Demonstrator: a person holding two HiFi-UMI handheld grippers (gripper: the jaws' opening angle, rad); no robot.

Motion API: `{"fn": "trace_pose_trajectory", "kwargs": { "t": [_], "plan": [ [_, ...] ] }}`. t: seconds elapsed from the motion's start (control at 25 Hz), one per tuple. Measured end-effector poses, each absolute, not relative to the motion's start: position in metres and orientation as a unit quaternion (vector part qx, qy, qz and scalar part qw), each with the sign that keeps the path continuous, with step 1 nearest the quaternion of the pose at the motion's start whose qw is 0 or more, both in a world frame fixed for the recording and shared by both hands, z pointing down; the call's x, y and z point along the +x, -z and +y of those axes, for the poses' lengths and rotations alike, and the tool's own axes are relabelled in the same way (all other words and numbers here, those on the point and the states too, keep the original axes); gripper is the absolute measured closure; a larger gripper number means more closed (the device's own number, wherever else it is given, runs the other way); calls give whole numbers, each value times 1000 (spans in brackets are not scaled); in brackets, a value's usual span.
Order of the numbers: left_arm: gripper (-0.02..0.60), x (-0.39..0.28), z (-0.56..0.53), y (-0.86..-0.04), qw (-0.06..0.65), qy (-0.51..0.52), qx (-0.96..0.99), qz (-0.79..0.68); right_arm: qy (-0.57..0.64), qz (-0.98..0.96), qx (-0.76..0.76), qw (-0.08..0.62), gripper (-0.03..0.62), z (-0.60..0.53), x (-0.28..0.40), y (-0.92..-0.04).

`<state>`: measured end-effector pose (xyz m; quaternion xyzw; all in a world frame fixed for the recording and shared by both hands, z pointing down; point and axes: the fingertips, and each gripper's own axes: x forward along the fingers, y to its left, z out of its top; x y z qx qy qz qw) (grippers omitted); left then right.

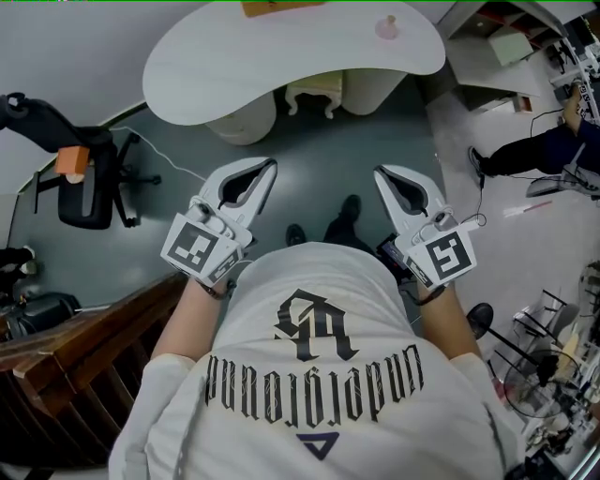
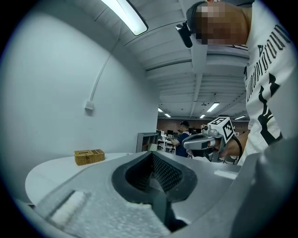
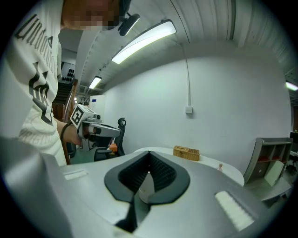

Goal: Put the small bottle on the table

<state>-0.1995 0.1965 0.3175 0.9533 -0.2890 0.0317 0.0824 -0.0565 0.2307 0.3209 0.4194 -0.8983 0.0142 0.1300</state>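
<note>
A small pinkish bottle [image 1: 387,26] stands upright on the white curved table [image 1: 234,66], near its far right end; in the right gripper view the bottle [image 3: 220,166] is a tiny shape on the tabletop [image 3: 209,162]. My left gripper [image 1: 270,165] and right gripper [image 1: 380,172] are held side by side in front of my chest, short of the table's near edge and pointing toward it. Both are shut with nothing between the pads. In their own views the left gripper [image 2: 152,153] and right gripper [image 3: 149,152] show tips that meet. Only the table's pedestal shows through the right jaws' hollow.
A wicker box [image 1: 281,7] sits at the table's far edge. A small white stool [image 1: 314,94] stands under the table. A black office chair [image 1: 89,178] is at the left and a wooden railing [image 1: 66,356] at the lower left. A seated person [image 1: 534,150] and cluttered desks are at the right.
</note>
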Motion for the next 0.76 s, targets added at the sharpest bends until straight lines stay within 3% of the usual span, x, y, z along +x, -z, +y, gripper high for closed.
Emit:
{"fn": "trace_pose_trajectory", "kwargs": {
  "t": [0.76],
  "plan": [
    [574, -204, 195, -313, 81, -29, 957, -278, -6, -897, 423, 129, 592, 229, -67, -317]
  ]
}}
